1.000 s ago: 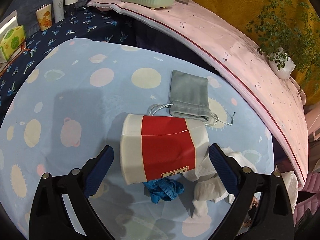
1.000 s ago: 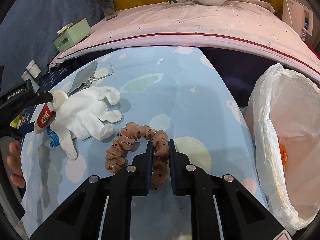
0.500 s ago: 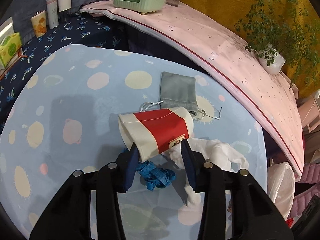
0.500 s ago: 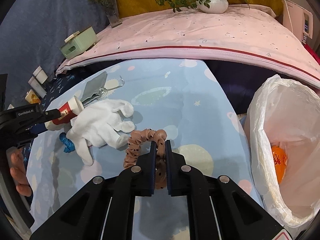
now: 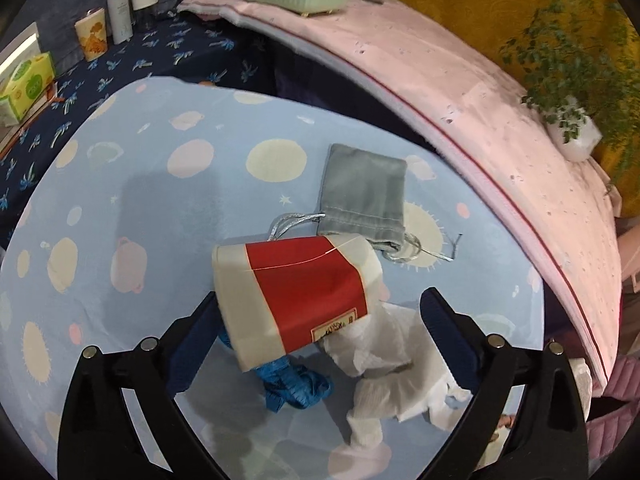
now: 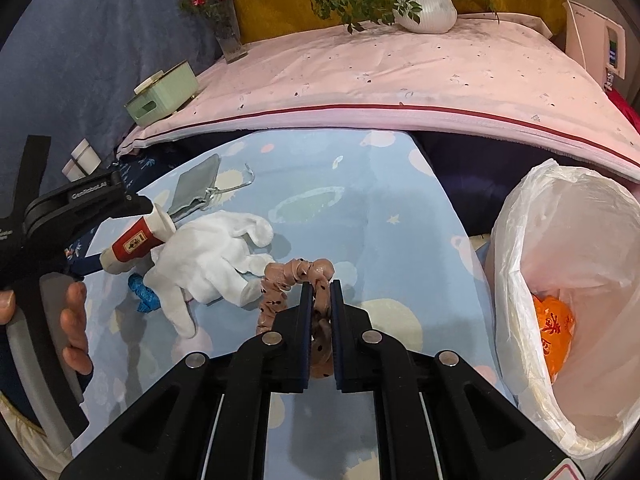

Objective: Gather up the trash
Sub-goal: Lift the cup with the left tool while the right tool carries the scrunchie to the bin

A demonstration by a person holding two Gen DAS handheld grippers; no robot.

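pinching a brown scrunchie (image 6: 296,280) near its looped end, the right claw (image 6: 320,292) has its jaws nearly shut on the fabric, so the rest of the loop trails to the left of the claw on the blue desk (image 6: 360,208). a lined bin (image 6: 516,264) with something orange in it stands to the right of this claw, probably where the scrunchie goes. the left claw (image 5: 320,312) is opening wide around a red and cream cup (image 5: 296,292) lying on its side. the cup sits between the pads; the left pad looks close to its base, contact unclear, the right pad apart. a white glove (image 5: 384,356) lies under the cup's mouth, a blue scrap (image 5: 296,384) just beneath, a grey pouch (image 5: 364,192) beyond.
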